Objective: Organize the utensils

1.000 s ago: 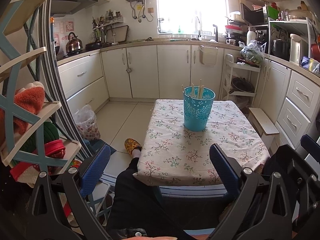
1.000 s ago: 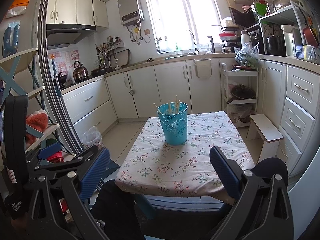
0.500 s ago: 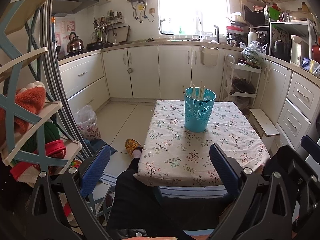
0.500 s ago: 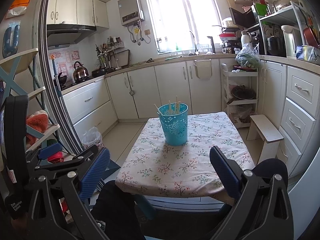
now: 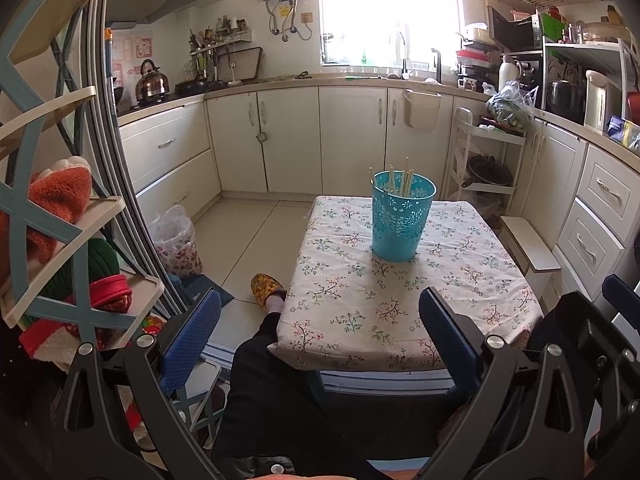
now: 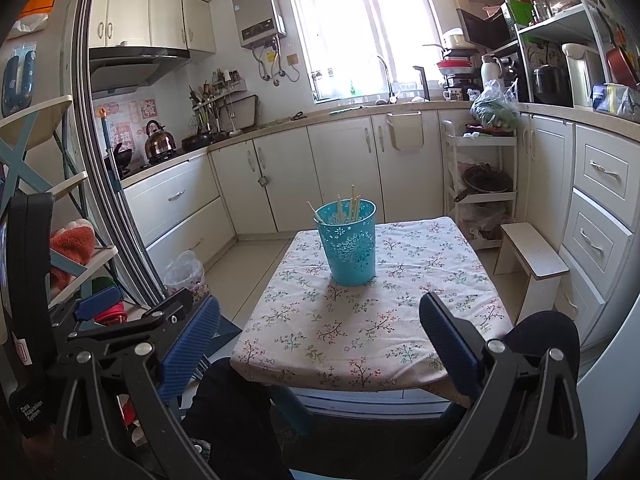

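Two grippers hang low at the near edge of the small counter (image 5: 348,320), both spread wide with nothing between their blue pads. The left gripper (image 5: 318,338) sits over the person's dark trouser leg (image 5: 264,392), and the right gripper (image 6: 320,344) is held beside it, its far finger just in front of a dark knee (image 6: 544,332). On the flowered cloth that covers the counter stands a turquoise cut-out cup (image 5: 402,218), upright and well apart from either gripper, toward the far half of the top. Several pale chopsticks (image 5: 406,178) stand in it, their tips leaning out above the rim; from the right-hand view the chopsticks (image 6: 352,210) fan slightly, one tilted off to the left. A yellow slipper (image 5: 266,290) shows on the tiled floor by the counter's left side, and a white stool (image 6: 532,260) stands at its right.
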A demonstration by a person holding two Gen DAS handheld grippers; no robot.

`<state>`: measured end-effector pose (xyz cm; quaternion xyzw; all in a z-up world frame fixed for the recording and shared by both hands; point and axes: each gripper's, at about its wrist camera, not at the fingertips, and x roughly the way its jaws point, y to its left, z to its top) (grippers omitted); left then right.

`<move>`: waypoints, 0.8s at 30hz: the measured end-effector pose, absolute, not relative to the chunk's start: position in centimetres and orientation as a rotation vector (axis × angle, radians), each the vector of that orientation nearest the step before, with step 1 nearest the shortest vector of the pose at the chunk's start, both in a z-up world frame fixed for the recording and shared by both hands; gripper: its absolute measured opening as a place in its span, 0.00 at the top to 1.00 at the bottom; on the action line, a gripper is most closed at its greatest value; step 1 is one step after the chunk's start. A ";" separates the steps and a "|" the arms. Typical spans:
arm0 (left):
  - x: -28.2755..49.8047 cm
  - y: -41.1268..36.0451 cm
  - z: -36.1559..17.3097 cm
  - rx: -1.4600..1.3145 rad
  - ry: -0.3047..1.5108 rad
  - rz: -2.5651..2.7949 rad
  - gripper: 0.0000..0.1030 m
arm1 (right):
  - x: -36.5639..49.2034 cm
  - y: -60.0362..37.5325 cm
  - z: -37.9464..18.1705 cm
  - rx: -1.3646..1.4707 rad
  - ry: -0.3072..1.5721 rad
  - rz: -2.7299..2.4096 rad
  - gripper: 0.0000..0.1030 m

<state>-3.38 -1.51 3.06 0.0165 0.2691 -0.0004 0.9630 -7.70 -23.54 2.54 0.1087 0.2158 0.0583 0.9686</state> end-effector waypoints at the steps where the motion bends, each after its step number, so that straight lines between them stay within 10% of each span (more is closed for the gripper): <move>1: -3.5 -1.5 3.1 0.033 0.541 -0.001 0.07 | -7.9 -23.5 2.7 0.216 0.429 0.117 0.07; 24: -2.9 -1.2 2.0 0.014 0.581 -0.001 0.07 | -8.1 -23.5 2.9 0.223 0.438 0.130 0.07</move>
